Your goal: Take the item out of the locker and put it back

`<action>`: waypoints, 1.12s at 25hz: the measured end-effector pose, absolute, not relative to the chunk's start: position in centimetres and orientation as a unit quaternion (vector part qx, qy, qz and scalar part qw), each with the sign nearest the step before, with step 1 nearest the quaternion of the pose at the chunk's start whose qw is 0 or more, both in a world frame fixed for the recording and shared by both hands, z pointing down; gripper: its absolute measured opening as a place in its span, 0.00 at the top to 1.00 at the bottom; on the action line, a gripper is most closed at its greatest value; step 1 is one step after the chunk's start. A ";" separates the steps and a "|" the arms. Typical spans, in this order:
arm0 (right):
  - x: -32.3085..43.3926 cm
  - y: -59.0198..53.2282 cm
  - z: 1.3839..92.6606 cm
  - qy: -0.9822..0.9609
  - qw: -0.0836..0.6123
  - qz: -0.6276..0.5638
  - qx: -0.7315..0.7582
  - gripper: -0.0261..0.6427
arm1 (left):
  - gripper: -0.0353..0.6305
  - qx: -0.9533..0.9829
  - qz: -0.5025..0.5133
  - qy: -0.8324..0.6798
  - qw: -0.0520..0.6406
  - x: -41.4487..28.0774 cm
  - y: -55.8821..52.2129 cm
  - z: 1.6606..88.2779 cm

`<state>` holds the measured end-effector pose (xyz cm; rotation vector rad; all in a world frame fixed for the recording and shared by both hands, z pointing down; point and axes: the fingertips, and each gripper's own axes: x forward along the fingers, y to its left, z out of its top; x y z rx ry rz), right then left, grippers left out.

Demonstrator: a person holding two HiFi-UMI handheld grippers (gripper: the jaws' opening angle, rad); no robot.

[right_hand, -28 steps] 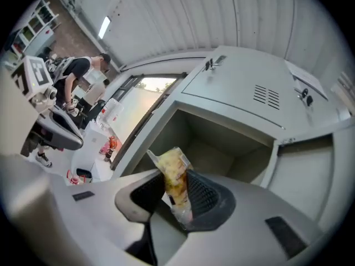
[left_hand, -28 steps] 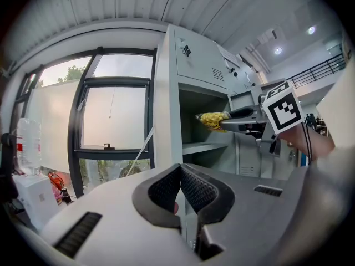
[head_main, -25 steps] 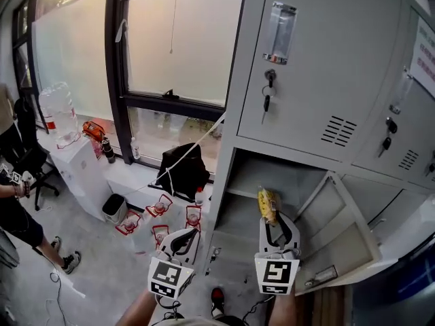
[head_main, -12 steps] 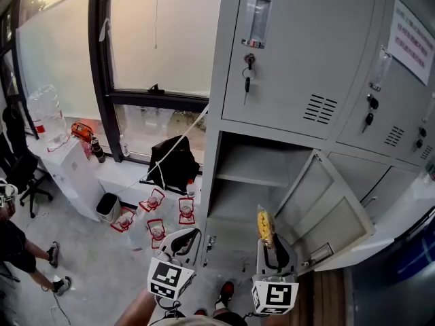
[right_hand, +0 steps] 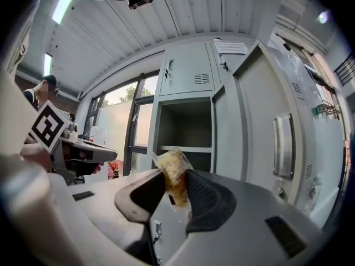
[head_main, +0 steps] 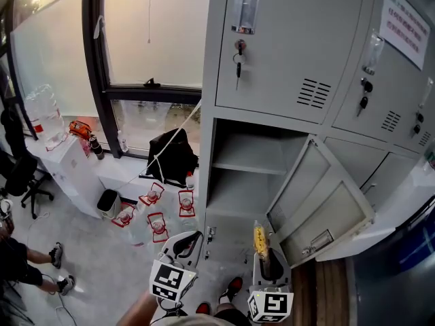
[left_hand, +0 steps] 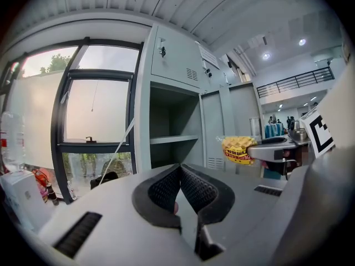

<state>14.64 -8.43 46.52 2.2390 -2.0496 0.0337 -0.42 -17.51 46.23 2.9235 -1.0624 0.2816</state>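
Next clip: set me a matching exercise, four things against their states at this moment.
Things:
1. left gripper
2. right gripper
3. lower locker door
4. upper locker door

States:
A. swung open
B. jaws together, nothing between them
C. closed, key in its lock
D. clamped on the yellow snack packet

Pairs: 1-B; 2-D; 3-A; 4-C

The notice (head_main: 402, 17) on an upper locker door (head_main: 408, 73) carries print too small to read. The packet (left_hand: 238, 149) has a red label, its lettering illegible.
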 end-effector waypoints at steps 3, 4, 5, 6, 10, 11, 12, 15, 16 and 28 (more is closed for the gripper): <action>14.3 -7.8 47.2 -0.676 0.049 0.025 0.735 0.77 | 0.91 0.936 0.095 -0.339 0.014 -0.6 -16.9 46.7; 14.2 -7.7 47.3 -0.676 0.049 0.026 0.735 0.77 | 0.91 0.936 0.096 -0.339 0.015 -0.6 -16.8 46.9; 14.1 -7.6 47.4 -0.676 0.048 0.028 0.735 0.77 | 0.91 0.936 0.097 -0.339 0.016 -0.6 -16.6 46.9; 14.0 -7.6 47.5 -0.677 0.048 0.029 0.734 0.77 | 0.91 0.936 0.097 -0.339 0.016 -0.5 -16.5 47.0; 14.0 -7.4 47.7 -0.677 0.049 0.029 0.734 0.77 | 0.91 0.936 0.096 -0.339 0.016 -0.5 -16.3 46.8; 14.0 -7.4 47.6 -0.677 0.049 0.029 0.734 0.77 | 0.91 0.936 0.095 -0.339 0.016 -0.5 -16.3 46.7; 14.1 -7.4 47.6 -0.677 0.049 0.029 0.734 0.77 | 0.91 0.936 0.094 -0.339 0.015 -0.5 -16.3 46.6; 14.0 -7.4 47.6 -0.679 0.048 0.029 0.732 0.77 | 0.91 0.938 0.094 -0.334 0.011 -0.4 -16.1 46.6; 14.0 -7.4 47.6 -0.680 0.047 0.029 0.731 0.77 | 0.91 0.938 0.094 -0.333 0.010 -0.3 -16.0 46.6; 14.8 -7.2 48.2 -0.678 0.048 0.035 0.733 0.77 | 0.91 0.934 0.099 -0.342 0.015 0.5 -16.2 47.1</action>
